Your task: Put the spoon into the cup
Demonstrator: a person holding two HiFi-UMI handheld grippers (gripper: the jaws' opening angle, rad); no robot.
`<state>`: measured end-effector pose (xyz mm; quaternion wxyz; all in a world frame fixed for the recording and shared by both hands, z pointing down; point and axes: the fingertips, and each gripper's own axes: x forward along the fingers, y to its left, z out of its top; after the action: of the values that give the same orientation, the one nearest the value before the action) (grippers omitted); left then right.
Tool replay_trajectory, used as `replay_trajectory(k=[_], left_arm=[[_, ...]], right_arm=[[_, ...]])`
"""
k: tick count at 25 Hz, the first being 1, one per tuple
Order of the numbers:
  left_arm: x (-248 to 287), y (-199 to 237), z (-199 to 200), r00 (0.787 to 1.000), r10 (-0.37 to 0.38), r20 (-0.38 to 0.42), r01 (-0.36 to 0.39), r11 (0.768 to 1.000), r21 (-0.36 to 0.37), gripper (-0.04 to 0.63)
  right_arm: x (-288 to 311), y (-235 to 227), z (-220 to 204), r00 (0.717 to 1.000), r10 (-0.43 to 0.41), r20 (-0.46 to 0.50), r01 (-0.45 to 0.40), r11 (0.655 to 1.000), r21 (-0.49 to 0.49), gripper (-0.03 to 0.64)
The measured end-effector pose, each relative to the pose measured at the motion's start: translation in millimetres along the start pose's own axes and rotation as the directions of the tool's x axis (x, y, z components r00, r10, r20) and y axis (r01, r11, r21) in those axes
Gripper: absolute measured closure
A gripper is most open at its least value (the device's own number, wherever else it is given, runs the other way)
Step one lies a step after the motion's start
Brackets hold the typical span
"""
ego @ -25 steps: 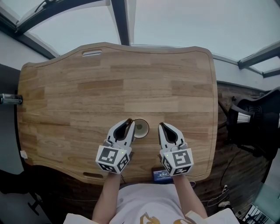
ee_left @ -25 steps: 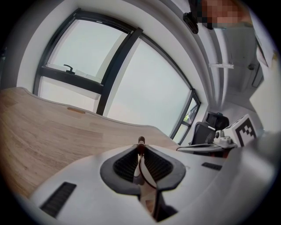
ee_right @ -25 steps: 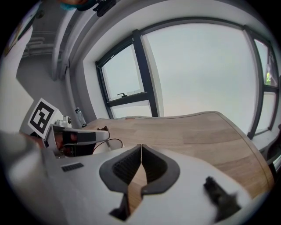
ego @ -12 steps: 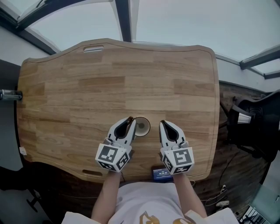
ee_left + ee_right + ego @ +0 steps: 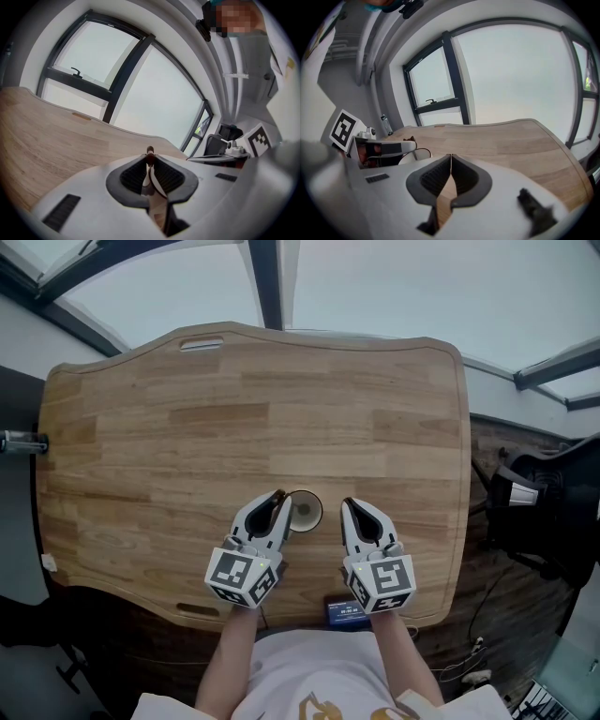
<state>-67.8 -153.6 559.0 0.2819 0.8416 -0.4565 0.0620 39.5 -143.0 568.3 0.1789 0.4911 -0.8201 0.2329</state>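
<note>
At the lower centre of the head view, over one wooden table (image 5: 281, 399), two forearms reach forward side by side, each with one gripper tilted slightly down. The left gripper (image 5: 277, 499) is clamped narrowly on the one spoon (image 5: 150, 158), just beside the one white cup (image 5: 306, 513). The right gripper (image 5: 347, 507) has its jaws pressed together on nothing.

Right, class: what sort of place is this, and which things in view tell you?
Probably an office or workroom: a large wooden desk stands beside tall dark-framed windows, with a black office chair and loose cables on the floor nearby.
</note>
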Motion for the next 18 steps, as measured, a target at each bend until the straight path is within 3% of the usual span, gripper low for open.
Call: replay_trajectory(k=[11,18], left_arm=[[0.4,0.6,-0.2,1.000,0.005,-0.009,-0.005,1.000,0.005,0.545],[-0.9,1.8,4.6,1.000,0.030,0.004,-0.030,0.999,0.020,0.478]], right_arm=[[-1.5,1.4,1.8,1.000,0.003,0.001,-0.003,1.000,-0.002,0.584],[-4.4,-0.7,7.5,1.000,0.002,0.014,-0.001,1.000,-0.009,0.584]])
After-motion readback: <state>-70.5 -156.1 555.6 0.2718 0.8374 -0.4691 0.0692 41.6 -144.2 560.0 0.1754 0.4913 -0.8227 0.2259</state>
